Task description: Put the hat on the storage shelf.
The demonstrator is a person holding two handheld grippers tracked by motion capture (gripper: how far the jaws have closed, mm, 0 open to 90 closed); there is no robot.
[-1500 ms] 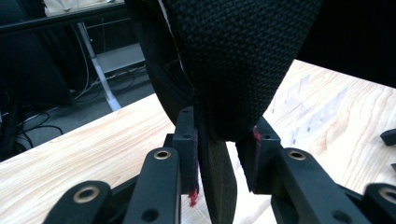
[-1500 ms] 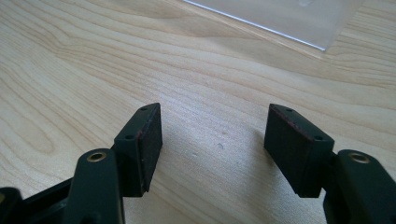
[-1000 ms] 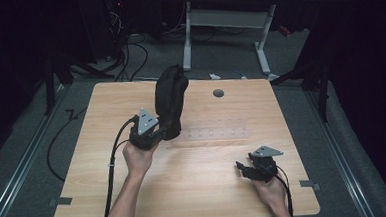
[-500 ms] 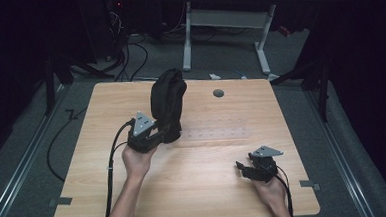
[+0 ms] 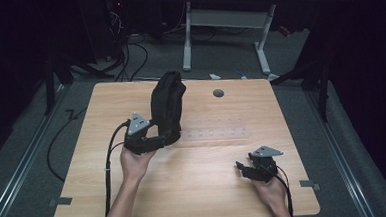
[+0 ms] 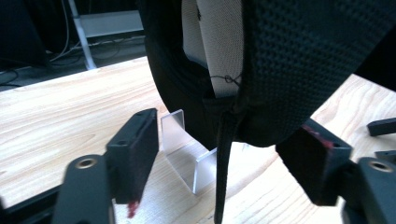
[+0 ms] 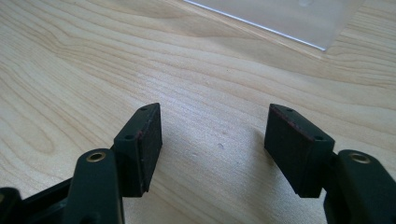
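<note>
A black padded bag [image 5: 167,107] stands upright at the table's middle left, on the left end of a clear plastic strip [image 5: 217,134]. My left gripper [image 5: 168,137] sits at the bag's foot, open, with its jaws on either side of the lower end. In the left gripper view the mesh fabric of the bag [image 6: 280,70] hangs over a clear stand [image 6: 182,149], and a thin black strap [image 6: 223,168] dangles between the jaws of the left gripper [image 6: 229,140]. My right gripper [image 5: 241,167] lies low at the front right, open and holding nothing [image 7: 215,135].
The wooden table [image 5: 195,188] has a grey round cap [image 5: 218,93] near its far edge. A corner of the clear strip [image 7: 289,16] lies ahead of the right gripper. Cables [image 5: 127,47] and a white desk frame [image 5: 226,16] stand on the floor beyond.
My left gripper has slid a little to the left and towards the person, staying at the bag's base. The right gripper has not moved.
</note>
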